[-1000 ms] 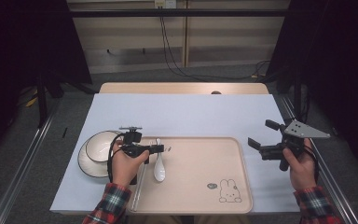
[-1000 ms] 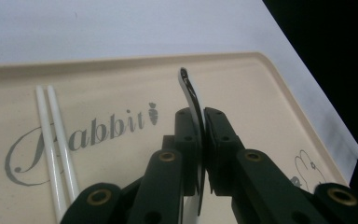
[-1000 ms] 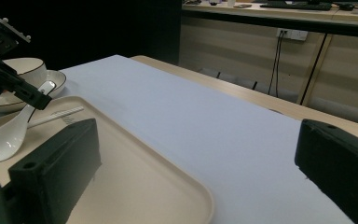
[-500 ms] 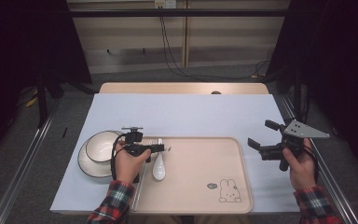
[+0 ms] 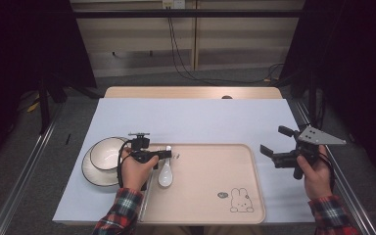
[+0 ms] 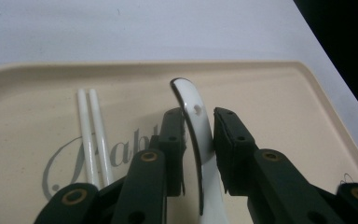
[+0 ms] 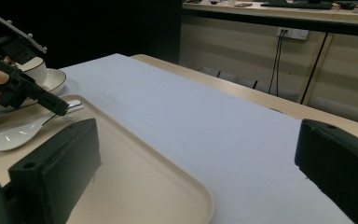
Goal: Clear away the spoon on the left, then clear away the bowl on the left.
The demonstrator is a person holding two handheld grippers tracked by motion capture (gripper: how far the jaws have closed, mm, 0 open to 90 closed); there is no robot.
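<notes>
A white ceramic spoon (image 5: 165, 174) lies with its bowl on the beige tray (image 5: 210, 171), its handle pointing away from me. My left gripper (image 5: 168, 154) is shut on the spoon handle (image 6: 196, 126), with both black pads tight against it. Two white chopsticks (image 6: 93, 135) rest on the tray just left of that gripper. The right gripper view shows the spoon (image 7: 16, 135) and the left gripper (image 7: 60, 108) from the side. Off the tray's right edge, my right gripper (image 5: 274, 140) hovers open, nothing between its jaws (image 7: 198, 140).
A white bowl (image 5: 105, 152) sits on a white plate (image 5: 92, 172) just left of the tray. A rabbit drawing (image 5: 240, 200) marks the tray's near right corner. The pale tabletop (image 5: 196, 120) stretches beyond the tray to a wooden strip at the far edge.
</notes>
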